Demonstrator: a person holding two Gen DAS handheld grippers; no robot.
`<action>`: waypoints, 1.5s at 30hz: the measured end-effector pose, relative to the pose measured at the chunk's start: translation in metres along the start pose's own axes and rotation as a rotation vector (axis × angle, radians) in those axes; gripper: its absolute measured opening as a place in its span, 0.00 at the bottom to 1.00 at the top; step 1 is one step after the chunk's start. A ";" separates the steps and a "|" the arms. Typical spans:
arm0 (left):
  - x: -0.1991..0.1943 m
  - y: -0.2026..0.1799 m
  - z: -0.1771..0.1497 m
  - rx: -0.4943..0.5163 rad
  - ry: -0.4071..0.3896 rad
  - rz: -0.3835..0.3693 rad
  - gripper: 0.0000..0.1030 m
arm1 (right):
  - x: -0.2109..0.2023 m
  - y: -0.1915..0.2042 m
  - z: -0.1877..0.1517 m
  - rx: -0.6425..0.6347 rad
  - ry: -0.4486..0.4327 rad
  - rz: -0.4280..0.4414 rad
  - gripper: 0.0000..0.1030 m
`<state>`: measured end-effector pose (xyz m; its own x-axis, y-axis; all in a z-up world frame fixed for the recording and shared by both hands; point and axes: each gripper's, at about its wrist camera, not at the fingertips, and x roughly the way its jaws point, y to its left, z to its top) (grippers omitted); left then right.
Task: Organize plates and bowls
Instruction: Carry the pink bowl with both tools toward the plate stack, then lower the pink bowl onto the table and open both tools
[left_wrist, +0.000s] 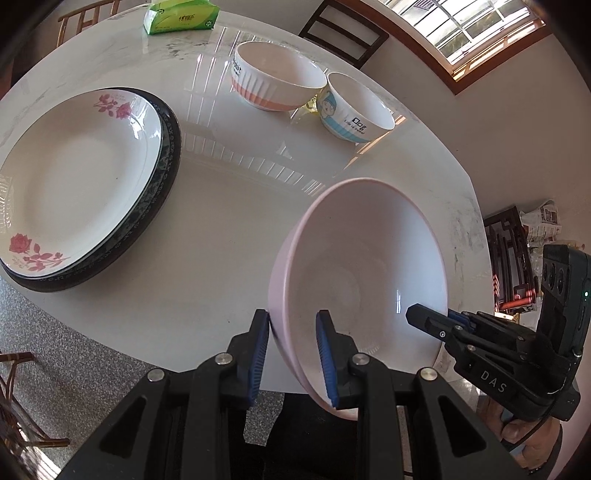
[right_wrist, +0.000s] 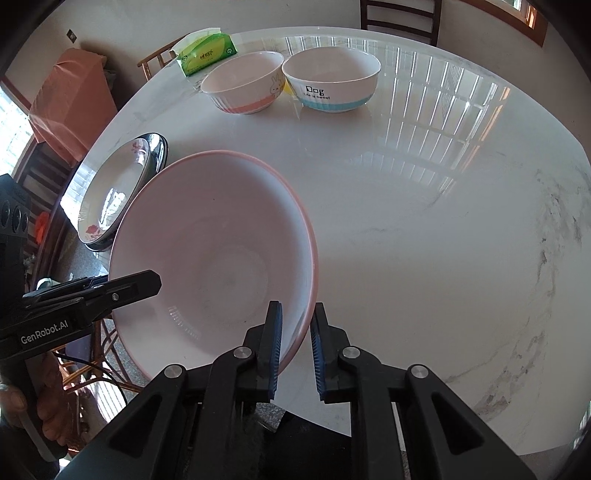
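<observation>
Both the left gripper (left_wrist: 291, 354) and the right gripper (right_wrist: 296, 350) have their jaws clamped on opposite rims of the pink bowl (left_wrist: 364, 280), tilted over the table (right_wrist: 424, 240); next it likely needs setting by the two small bowls (right_wrist: 291, 81)
</observation>
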<state>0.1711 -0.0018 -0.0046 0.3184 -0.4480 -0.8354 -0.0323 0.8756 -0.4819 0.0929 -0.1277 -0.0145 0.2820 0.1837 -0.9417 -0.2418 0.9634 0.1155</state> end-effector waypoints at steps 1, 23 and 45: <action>0.000 0.000 0.001 0.008 -0.007 0.001 0.26 | 0.001 0.000 0.000 0.004 -0.003 -0.001 0.15; -0.012 0.012 0.021 0.123 -0.081 0.066 0.31 | 0.008 -0.005 0.011 0.078 -0.037 0.174 0.21; -0.083 0.028 0.108 0.159 -0.246 -0.014 0.64 | -0.023 -0.015 0.098 0.205 -0.090 0.379 0.35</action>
<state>0.2465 0.0795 0.0793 0.5386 -0.4204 -0.7302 0.1168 0.8955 -0.4294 0.1804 -0.1270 0.0367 0.2911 0.5392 -0.7903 -0.1572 0.8418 0.5164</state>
